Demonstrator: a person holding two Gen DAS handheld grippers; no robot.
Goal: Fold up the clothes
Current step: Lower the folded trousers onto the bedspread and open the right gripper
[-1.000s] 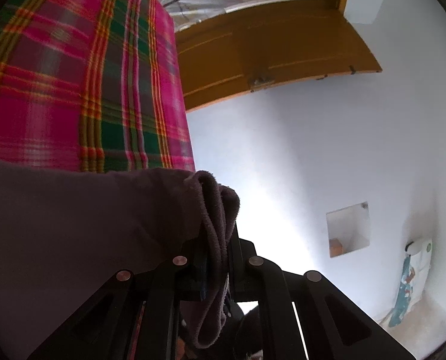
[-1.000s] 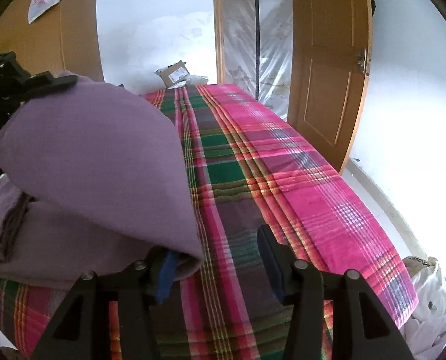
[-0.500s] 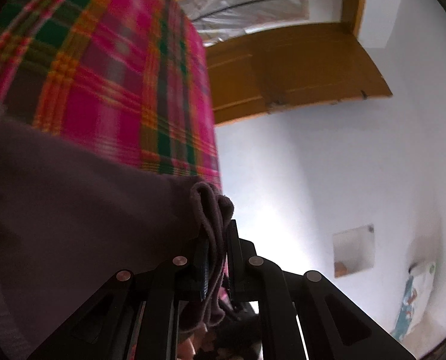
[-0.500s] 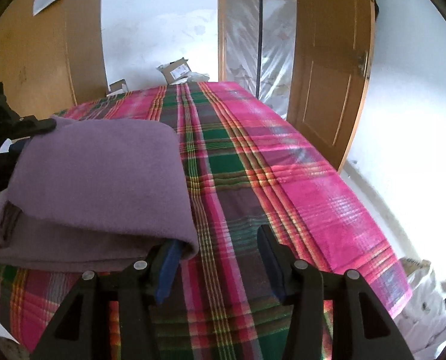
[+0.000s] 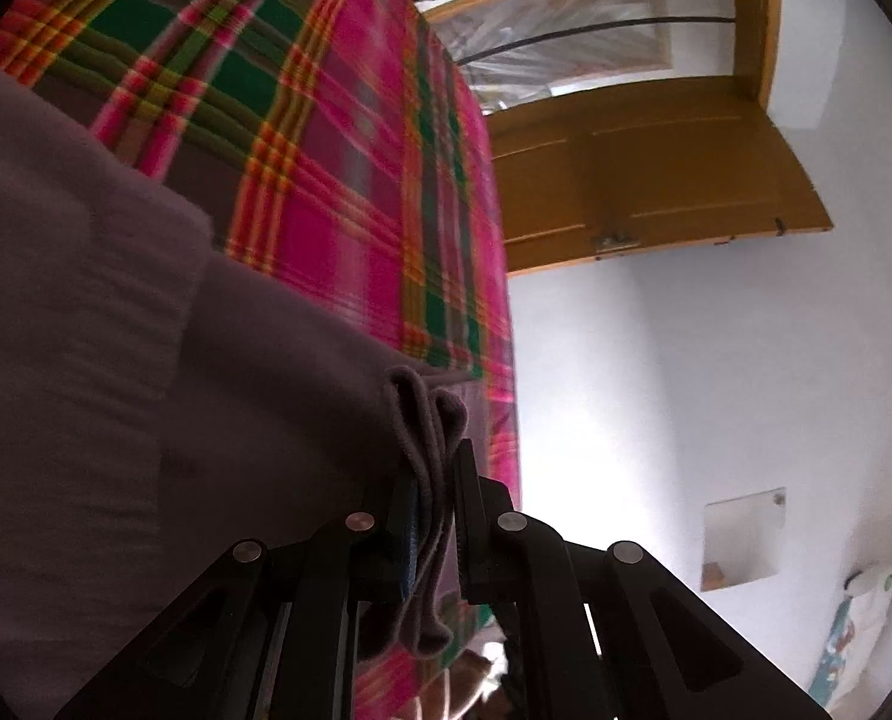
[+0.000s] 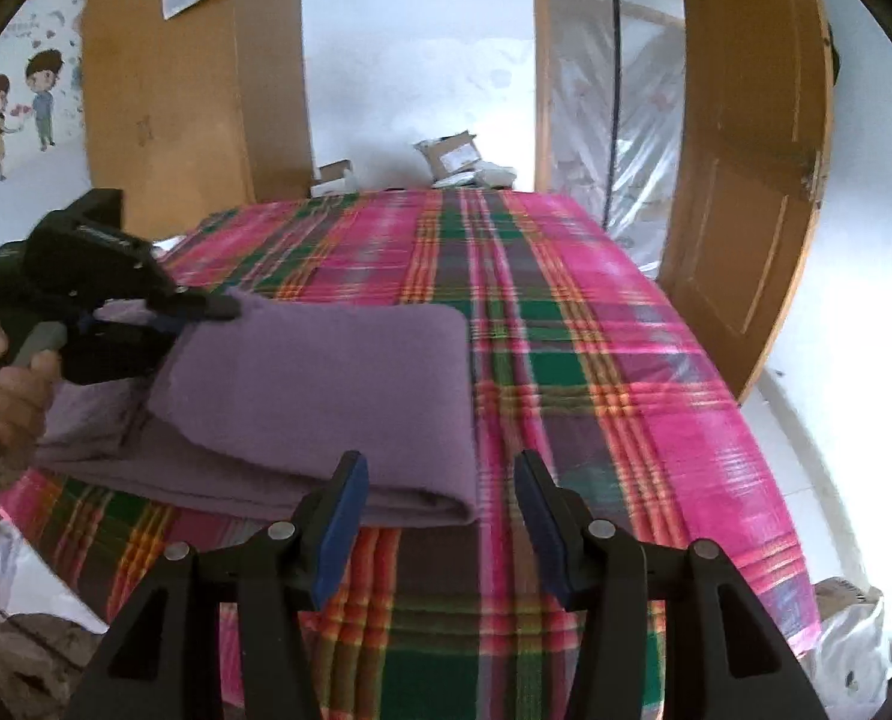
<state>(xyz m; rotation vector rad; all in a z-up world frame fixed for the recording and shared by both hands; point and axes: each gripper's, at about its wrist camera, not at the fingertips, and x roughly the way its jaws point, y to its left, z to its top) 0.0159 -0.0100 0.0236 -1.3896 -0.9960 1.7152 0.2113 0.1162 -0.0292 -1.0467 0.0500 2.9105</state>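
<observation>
- Change since the earlier frames: the upper flap of the purple garment [image 6: 326, 396], raised and billowing a second before, had been laid flat over the lower layers; the fold looked all but closed.
- Left wrist view: left gripper [image 5: 434, 516], fingers narrow, pinched on a bunched edge of the garment (several thicknesses showed between the pads). The cloth ran off to the left over the plaid blanket [image 5: 338, 192]. More blanket showed than a second earlier, the view having tipped down toward the bed. A wooden door [image 5: 655, 174] stood beyond against the white wall.
- Right wrist view: right gripper [image 6: 440, 516], fingers wide apart and holding nothing. The garment's near folded corner, which had reached the left finger a second earlier, now lay clear just beyond the tips. The garment rested on the blanket's left half, its far corner clamped by the left gripper, held by a person's hand [image 6: 17, 402].
- Meaning for the task: judged, one fold was nearly complete; the left grip remained to be let go.
- Further difference: the garment now sat lower and squarer in the right view.
</observation>
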